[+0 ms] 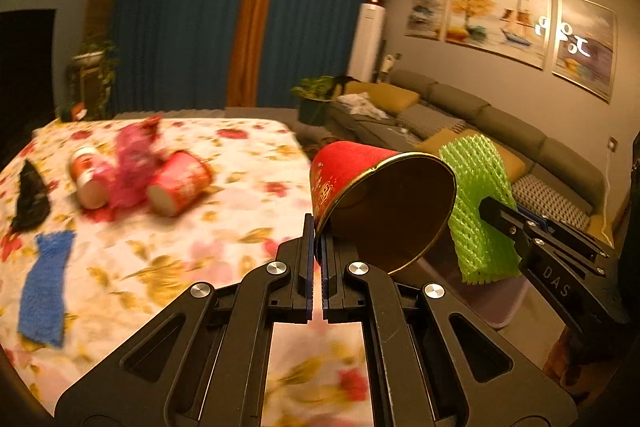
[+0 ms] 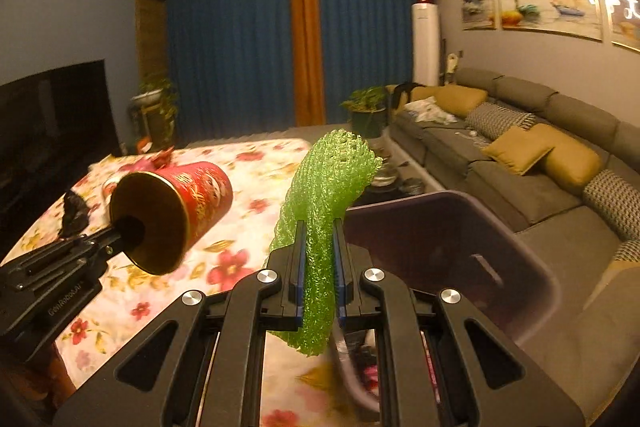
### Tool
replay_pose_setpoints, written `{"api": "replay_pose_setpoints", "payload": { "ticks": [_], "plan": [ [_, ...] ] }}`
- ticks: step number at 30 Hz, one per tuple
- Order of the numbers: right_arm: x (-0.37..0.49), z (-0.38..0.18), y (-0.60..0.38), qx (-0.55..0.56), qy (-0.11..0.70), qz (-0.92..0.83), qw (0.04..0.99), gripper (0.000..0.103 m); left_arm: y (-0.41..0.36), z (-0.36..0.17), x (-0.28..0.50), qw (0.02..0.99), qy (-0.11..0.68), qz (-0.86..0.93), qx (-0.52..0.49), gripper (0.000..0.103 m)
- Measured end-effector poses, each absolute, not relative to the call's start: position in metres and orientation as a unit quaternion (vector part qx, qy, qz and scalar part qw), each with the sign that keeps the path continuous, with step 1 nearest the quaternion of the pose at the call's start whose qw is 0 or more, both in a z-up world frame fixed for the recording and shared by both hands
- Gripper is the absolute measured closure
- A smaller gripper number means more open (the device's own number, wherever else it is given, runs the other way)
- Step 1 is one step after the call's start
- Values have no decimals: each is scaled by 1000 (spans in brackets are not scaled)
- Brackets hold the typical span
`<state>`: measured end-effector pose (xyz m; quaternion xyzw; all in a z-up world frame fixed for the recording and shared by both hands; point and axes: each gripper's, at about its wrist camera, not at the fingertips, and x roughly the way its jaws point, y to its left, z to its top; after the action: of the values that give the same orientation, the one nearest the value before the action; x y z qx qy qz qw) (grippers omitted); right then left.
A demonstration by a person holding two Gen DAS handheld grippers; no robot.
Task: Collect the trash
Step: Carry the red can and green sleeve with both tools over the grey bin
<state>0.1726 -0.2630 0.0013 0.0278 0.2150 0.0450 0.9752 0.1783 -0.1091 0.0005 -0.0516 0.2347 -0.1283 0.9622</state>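
Holding a red paper cup (image 1: pixel 360 187) by its rim, the left gripper (image 1: pixel 318 247) is squeezed nearly closed above the flowery desk (image 1: pixel 224 235). The right gripper (image 2: pixel 318 259) pinches a green foam net (image 2: pixel 328 187) over a purple bin (image 2: pixel 460 243), which only the right view shows well. Only the left view shows two more cups (image 1: pixel 132 183), one pink net (image 1: pixel 130 163), one blue net (image 1: pixel 46 287) and one black scrap (image 1: pixel 32 197) lying on the desk.
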Motion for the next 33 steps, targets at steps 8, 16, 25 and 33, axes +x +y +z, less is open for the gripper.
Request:
{"api": "replay_pose_setpoints", "payload": {
  "ticks": [8,16,25,33],
  "plan": [
    [159,4,-319,56,191,4,980,91,-156,4,185,959,230,-165,-26,101],
    [146,0,-344,72,176,-15,982,91,-198,-1,198,954,231,-192,-10,101],
    [149,-5,-356,86,172,-24,981,91,-224,-14,212,947,244,-209,4,101],
    [154,-5,-361,94,171,-24,981,91,-236,-19,218,944,250,-216,7,101]
  ]
}}
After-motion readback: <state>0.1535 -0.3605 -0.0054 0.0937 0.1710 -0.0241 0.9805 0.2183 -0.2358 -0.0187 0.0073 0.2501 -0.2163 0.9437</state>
